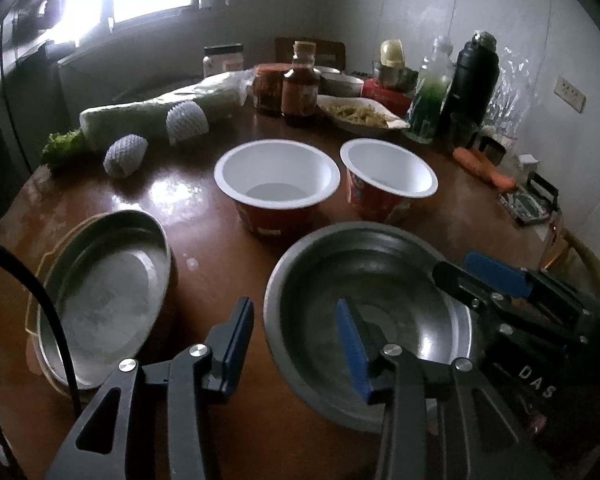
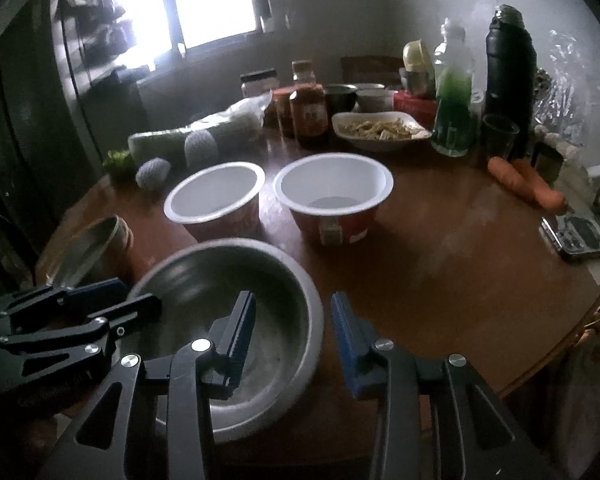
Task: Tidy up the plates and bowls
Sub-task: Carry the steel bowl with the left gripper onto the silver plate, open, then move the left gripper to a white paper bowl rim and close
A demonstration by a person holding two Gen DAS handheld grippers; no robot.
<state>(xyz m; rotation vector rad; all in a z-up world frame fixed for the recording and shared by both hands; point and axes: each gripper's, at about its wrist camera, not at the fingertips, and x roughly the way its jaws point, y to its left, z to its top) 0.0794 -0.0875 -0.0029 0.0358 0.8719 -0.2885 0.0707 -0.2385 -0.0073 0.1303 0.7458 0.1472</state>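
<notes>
Left gripper (image 1: 296, 344): jaws partly open, straddling near-left rim of steel bowl (image 1: 364, 280), one pad inside, other outside; pads not pressing rim. Right gripper (image 2: 294, 334): jaws partly open, straddling near-right rim of same bowl, no contact visible. Letters "DAS" legible on right gripper body, left-wrist view. Paper bowls' (image 1: 278, 184) red labels unreadable. Steel plate (image 1: 104, 292) left of bowl on wooden table (image 2: 460, 264).

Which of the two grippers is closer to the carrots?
Right. The right gripper straddles the metal bowl's rim on the side facing the carrots; the left gripper sits at the bowl's opposite rim.
</notes>
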